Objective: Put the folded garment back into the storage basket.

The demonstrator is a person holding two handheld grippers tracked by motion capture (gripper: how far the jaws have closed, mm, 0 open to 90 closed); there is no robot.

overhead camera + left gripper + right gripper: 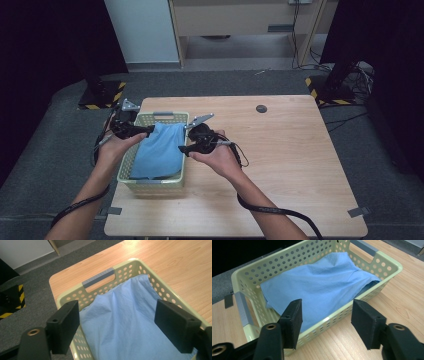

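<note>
A person's forearms come in from the table's near edge, six o'clock in the high view, each hand carrying a two-jaw gripper toward a pale green perforated basket [131, 167] near the left side of a light wooden table [280, 165]. The left gripper [148, 130] hangs over the basket's left rim at about ten o'clock from the basket's centre; its own view shows the black jaws spread wide and empty, the cloth lying between and beyond them. The right gripper [184, 148] sits at the basket's right rim, roughly three o'clock; its jaws also stand wide apart, holding nothing, poised just outside the long side wall.

Inside the basket lies a blue cloth [160, 150], loosely spread, draped up toward the far end wall and its grey handle [98, 280], with one corner sagging low at the right side. In the right gripper view the blue cloth [322, 282] covers most of the floor of the basket [384, 265].

Judging by this, the cloth is lodged in the basket and neither gripper has hold of it: either a pick-up is about to begin or a drop has just ended. Farther off, at twelve to one o'clock, a small dark round disc [261, 108] lies on the bare tabletop.
</note>
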